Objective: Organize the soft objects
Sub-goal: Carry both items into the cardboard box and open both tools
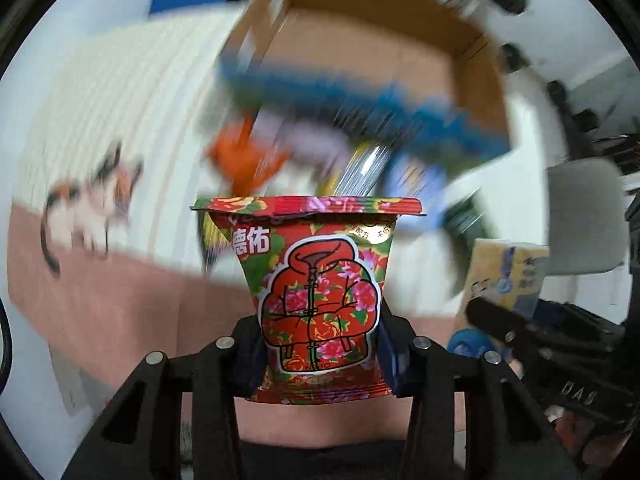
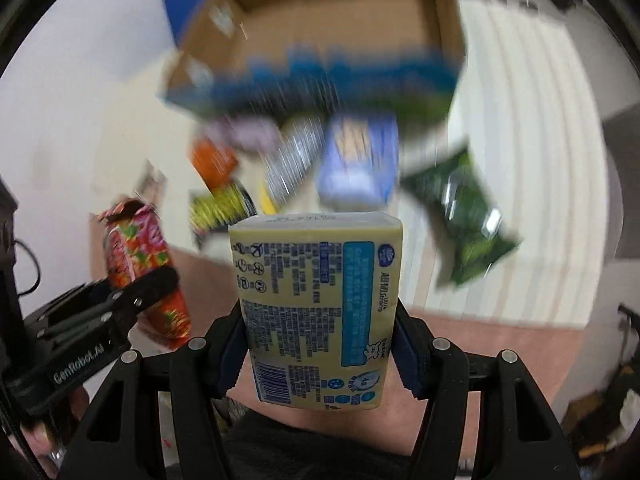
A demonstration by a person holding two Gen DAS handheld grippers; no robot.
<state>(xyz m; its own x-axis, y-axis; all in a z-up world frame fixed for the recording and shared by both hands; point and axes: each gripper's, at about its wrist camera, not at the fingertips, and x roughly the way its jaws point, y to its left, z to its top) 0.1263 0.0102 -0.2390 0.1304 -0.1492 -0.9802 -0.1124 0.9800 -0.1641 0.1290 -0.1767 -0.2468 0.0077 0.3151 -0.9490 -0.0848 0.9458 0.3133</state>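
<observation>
My left gripper [image 1: 320,344] is shut on a red floral wipes pack [image 1: 320,292] and holds it upright above the bed. My right gripper [image 2: 320,332] is shut on a yellow tissue pack [image 2: 316,308] with blue print. Each gripper shows in the other's view: the right one with the yellow pack [image 1: 508,276] at the right edge, the left one with the red pack [image 2: 148,272] at the left. An open cardboard box [image 1: 380,68] [image 2: 320,36] stands ahead, blurred. Loose packs lie before it: orange [image 1: 244,156], purple [image 2: 356,164], green [image 2: 464,216].
The white striped bedding [image 1: 120,112] and a pink sheet [image 1: 120,308] lie under everything. A cat-print patch [image 1: 92,208] sits at the left. A grey chair [image 1: 580,216] stands to the right of the bed. The background is motion-blurred.
</observation>
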